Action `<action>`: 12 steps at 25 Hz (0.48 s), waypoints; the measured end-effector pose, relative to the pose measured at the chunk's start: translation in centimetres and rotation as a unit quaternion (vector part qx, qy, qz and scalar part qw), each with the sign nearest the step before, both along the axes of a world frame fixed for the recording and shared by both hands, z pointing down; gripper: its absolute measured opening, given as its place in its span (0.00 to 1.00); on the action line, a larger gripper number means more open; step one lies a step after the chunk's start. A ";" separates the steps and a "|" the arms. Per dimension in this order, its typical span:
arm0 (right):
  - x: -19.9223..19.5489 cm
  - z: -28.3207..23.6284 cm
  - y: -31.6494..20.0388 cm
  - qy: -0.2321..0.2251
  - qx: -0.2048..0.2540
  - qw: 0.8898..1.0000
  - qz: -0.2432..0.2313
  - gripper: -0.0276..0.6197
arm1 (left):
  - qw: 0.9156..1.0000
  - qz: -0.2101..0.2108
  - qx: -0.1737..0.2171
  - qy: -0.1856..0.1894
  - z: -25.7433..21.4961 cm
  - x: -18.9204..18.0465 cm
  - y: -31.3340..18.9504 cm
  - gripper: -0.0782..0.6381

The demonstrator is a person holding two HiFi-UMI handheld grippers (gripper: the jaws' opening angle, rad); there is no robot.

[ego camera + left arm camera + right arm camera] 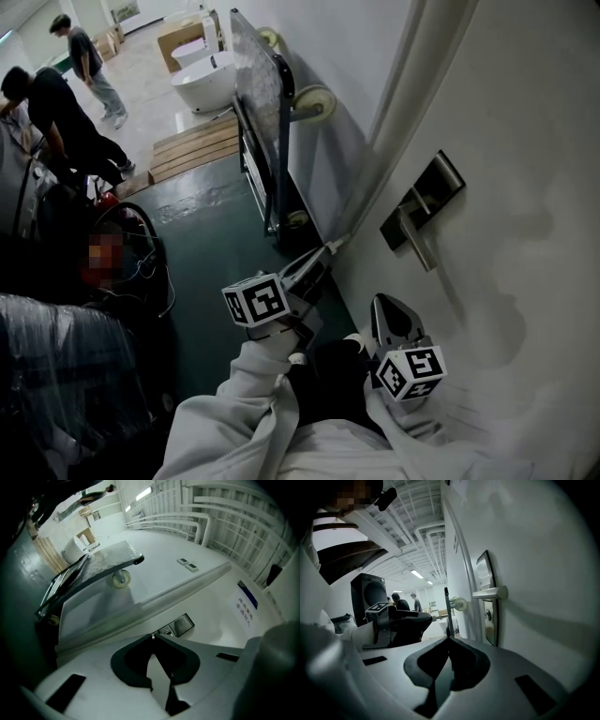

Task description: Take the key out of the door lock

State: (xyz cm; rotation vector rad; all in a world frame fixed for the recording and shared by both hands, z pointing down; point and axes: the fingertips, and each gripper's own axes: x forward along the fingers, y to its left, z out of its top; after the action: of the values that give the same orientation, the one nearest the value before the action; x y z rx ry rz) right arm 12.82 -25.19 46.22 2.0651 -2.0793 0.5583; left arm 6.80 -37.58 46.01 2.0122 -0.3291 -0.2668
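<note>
Metal key point(152, 636) pinched between left gripper's point(153, 639) closed tips.

Hardly any writing can be read. In the left gripper view, a small sign point(246, 605) with a blue strip along its upper edge sits on the white door point(215, 592), off to the side of the handle plate point(182, 624). Its dark characters are too small and skewed to make out. In the head view, one marker cube point(257, 300) and the other marker cube point(411, 372) carry black-and-white square patterns, without letters or numbers.
</note>
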 end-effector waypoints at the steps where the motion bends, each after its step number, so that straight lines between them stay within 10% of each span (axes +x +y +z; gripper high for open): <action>1: -0.3 -0.2 0.0 0.001 0.002 1.000 -0.001 0.12 | 1.000 -0.005 0.012 -0.009 -0.1 -0.7 0.0 0.15; 7: -3.1 -1.1 -0.2 -0.008 0.017 1.000 -0.010 0.12 | 0.989 -0.035 0.108 -0.091 -0.2 -5.3 0.0 0.15; 12: -4.0 -1.7 -0.5 -0.010 0.028 0.999 -0.016 0.12 | 0.964 -0.057 0.204 -0.161 -0.6 -7.2 0.5 0.15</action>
State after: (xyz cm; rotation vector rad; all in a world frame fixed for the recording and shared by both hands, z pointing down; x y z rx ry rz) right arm 8.81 -25.67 44.54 2.0617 -2.1590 0.5237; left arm -0.39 -37.08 45.40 2.4522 -0.6386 -0.0775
